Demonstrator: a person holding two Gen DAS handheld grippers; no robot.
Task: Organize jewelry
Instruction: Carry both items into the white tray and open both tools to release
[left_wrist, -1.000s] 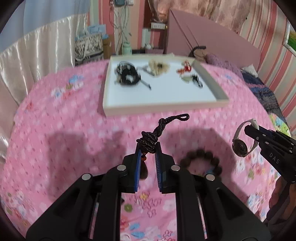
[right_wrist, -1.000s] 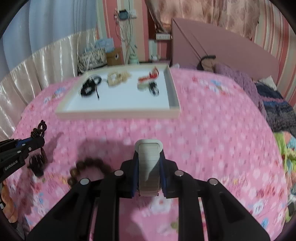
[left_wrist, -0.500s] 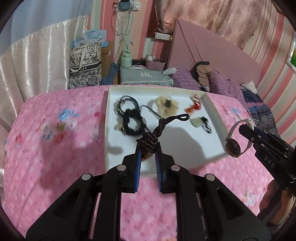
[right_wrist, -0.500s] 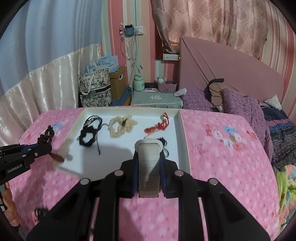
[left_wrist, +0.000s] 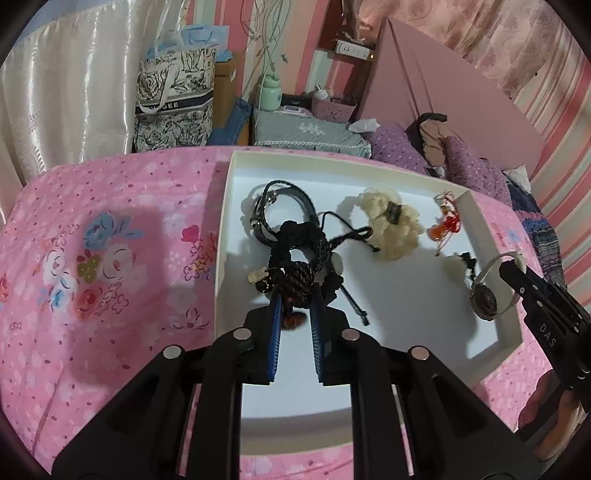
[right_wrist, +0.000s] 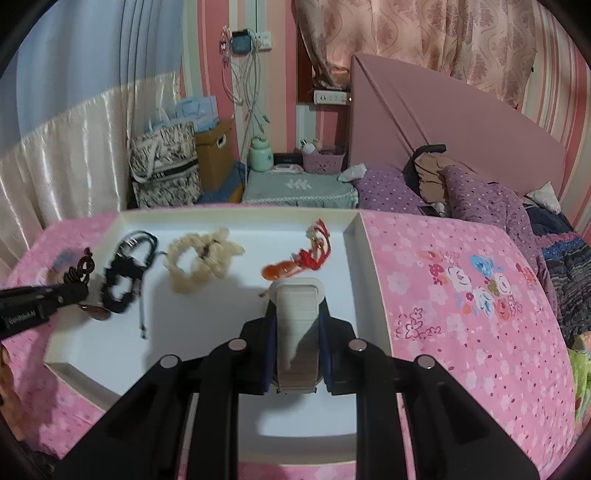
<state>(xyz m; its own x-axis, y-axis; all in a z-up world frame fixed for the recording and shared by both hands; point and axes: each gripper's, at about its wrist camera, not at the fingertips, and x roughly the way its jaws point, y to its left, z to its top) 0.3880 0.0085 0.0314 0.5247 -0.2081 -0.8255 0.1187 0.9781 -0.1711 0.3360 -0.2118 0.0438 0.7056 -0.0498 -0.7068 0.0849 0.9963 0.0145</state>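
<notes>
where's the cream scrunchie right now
The cream scrunchie lies in the white tray, toward its far side, between the black bracelets on its left and the red charm on its right.

A bed covered in pink floral-print fabric (right_wrist: 461, 295) is filling the lower frame in both views, and a shallow white rectangular tray with cream walls (right_wrist: 364, 266) is lying flat at its centre.
</notes>
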